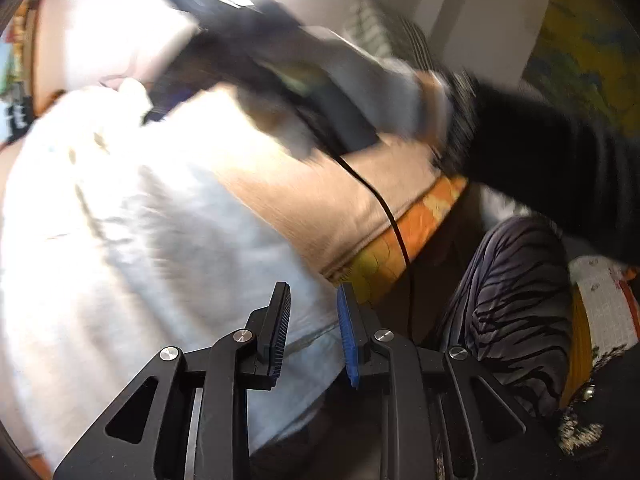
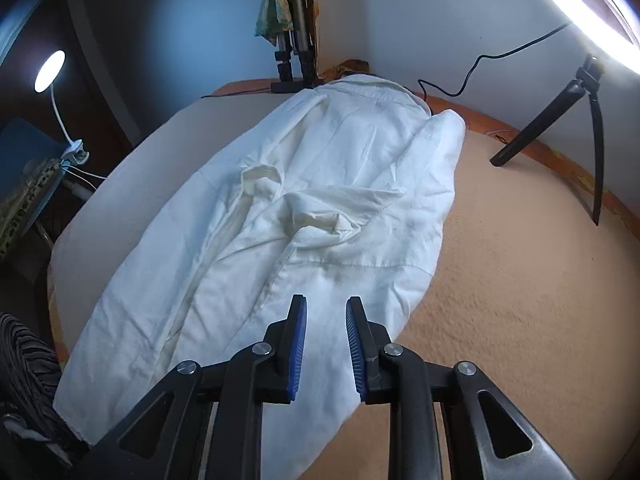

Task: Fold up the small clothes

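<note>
White garment [image 2: 304,208] is lying lengthwise on the peach-covered worktop [image 2: 520,300], its long axis running from the near edge toward the far edge by the wall. The right gripper [image 2: 326,344] is hovering over its near end, fingers slightly apart and holding nothing. The left gripper [image 1: 312,332], fingers likewise parted and empty, is hanging over the cloth's side edge by the worktop's edge, so both look about equally near.
</note>
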The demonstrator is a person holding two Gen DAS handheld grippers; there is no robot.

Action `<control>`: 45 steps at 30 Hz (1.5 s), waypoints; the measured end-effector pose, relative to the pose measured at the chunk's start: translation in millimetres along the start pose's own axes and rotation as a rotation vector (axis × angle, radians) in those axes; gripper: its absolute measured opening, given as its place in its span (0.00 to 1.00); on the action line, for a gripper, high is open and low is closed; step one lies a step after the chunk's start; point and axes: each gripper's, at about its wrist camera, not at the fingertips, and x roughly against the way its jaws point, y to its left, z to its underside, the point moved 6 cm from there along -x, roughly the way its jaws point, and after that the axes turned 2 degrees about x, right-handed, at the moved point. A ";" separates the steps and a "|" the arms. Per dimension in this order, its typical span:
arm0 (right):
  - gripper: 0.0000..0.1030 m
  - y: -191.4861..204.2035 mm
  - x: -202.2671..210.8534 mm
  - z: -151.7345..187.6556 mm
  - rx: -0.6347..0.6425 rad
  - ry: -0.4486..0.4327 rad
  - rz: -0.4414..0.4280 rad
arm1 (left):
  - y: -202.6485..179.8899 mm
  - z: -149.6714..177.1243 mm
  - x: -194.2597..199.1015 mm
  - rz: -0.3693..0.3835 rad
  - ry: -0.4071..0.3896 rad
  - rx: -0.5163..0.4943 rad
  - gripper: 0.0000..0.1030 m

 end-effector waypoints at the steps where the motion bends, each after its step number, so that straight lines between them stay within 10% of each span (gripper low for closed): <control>1: 0.22 1.6 10.9 6.5 -0.008 -0.012 0.006 | 6.2 -1.1 14.7 -0.014 -0.023 0.018 0.20; 9: 0.24 40.8 70.7 65.3 -0.045 -0.060 -0.072 | 77.7 3.8 88.3 -0.244 -0.124 0.093 0.20; 21: 0.24 83.6 48.2 144.6 -0.012 0.060 -0.114 | 130.6 60.6 69.3 -0.347 0.054 0.148 0.20; 32: 0.35 66.9 95.3 163.6 -0.074 -0.008 -0.070 | 134.3 77.2 107.0 -0.350 0.046 0.220 0.24; 35: 0.36 54.3 94.2 172.5 -0.134 0.025 -0.120 | 142.5 70.4 116.9 -0.311 -0.014 0.308 0.54; 45: 0.34 55.0 72.9 193.6 -0.223 0.077 -0.303 | 146.7 71.0 90.7 -0.188 0.055 0.399 0.50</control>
